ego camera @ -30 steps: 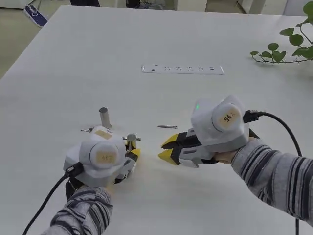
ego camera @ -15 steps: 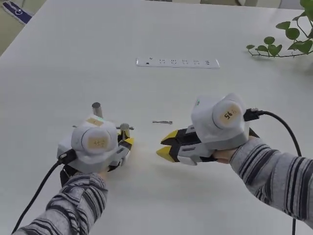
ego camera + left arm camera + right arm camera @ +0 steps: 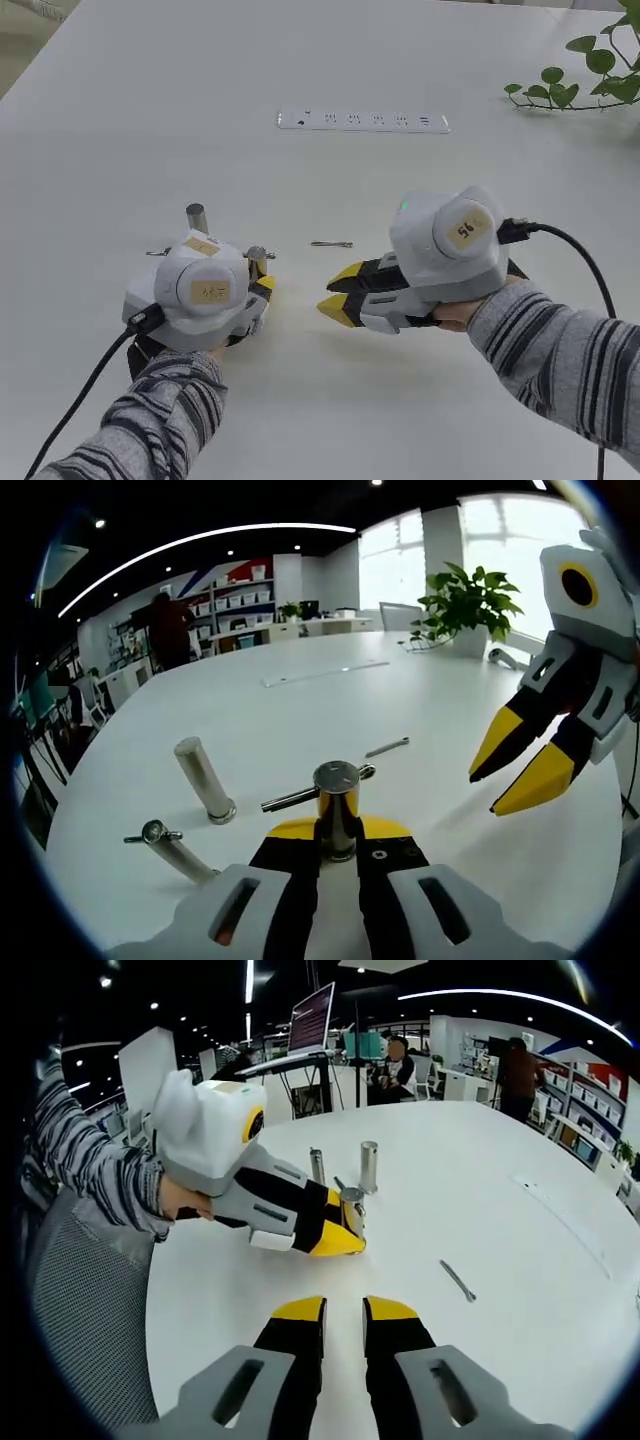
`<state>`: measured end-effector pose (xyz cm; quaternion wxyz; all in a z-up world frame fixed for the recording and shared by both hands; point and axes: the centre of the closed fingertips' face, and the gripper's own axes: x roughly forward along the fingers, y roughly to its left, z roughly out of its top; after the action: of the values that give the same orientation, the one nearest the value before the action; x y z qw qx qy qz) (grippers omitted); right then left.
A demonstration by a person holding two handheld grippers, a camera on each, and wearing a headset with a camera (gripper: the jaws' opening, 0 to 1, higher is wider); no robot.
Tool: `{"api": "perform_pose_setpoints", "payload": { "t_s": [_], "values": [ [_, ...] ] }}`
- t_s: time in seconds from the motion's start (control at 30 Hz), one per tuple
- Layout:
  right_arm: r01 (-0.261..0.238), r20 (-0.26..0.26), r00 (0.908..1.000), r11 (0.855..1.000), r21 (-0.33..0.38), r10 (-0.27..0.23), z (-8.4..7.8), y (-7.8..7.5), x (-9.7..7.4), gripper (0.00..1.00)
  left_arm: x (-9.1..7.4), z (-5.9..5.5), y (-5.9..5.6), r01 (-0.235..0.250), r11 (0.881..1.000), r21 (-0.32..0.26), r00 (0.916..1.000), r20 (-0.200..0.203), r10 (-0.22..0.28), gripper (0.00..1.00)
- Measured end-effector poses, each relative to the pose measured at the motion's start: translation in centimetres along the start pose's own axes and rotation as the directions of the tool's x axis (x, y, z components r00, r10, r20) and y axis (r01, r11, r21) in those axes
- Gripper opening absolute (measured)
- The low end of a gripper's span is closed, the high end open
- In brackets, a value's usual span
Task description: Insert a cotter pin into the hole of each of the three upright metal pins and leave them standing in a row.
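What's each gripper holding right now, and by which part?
The left gripper clamps the upright metal pin low on its shaft, below the cotter pin through it. The right gripper is open and holds nothing.

Glossy metal pin [image 3: 337, 805], smooth matt white table [image 3: 200, 100], knitted cloth sleeve [image 3: 560, 350]

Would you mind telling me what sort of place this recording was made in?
Probably an open-plan office or lab: a large white table with a power strip, a potted plant, shelving and a monitor.
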<state>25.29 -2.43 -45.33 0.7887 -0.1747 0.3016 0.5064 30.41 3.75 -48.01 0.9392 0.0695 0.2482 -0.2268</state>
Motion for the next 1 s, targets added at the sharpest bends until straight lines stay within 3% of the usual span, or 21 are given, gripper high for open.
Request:
{"api": "perform_pose_setpoints", "payload": {
  "t_s": [0.2,0.33,0.4,0.53,0.77,1.0],
  "values": [
    [0.005,0.008,1.0,1.0,0.004,-0.005,0.3,0.0,0.0,0.11,-0.1,0.1,0.0,0.002,1.0,-0.011,1.0,0.0,-0.003,0.1],
    [0.012,0.016,0.9998,1.0,0.016,-0.012,0.7,-0.3,-0.1,0.13,-0.3,0.1,0.0,0.008,0.999,-0.033,1.0,0.001,-0.008,0.24],
    [0.014,0.026,0.9995,1.0,0.027,-0.014,1.2,-0.4,-0.1,0.13,-0.5,-0.1,-0.1,0.008,0.999,-0.034,0.9999,-0.009,-0.008,0.23],
    [0.01,0.061,0.998,0.999,0.048,-0.013,2.6,-0.3,-0.1,0.16,-1.6,-0.4,-0.5,0.022,0.999,-0.031,0.9993,-0.03,-0.023,0.29],
    [-0.006,0.13,0.9915,0.997,0.08,-0.005,5.6,-0.1,0.2,0.22,-3.1,0.5,-1.0,0.034,0.998,-0.058,0.9994,0.005,-0.034,0.39],
    [0.012,0.141,0.9898,0.997,0.083,-0.023,8.2,-0.6,1.2,0.28,-5.2,0.7,-1.6,0.051,0.997,-0.05,0.9986,0.018,-0.05,0.5]
  ]
}}
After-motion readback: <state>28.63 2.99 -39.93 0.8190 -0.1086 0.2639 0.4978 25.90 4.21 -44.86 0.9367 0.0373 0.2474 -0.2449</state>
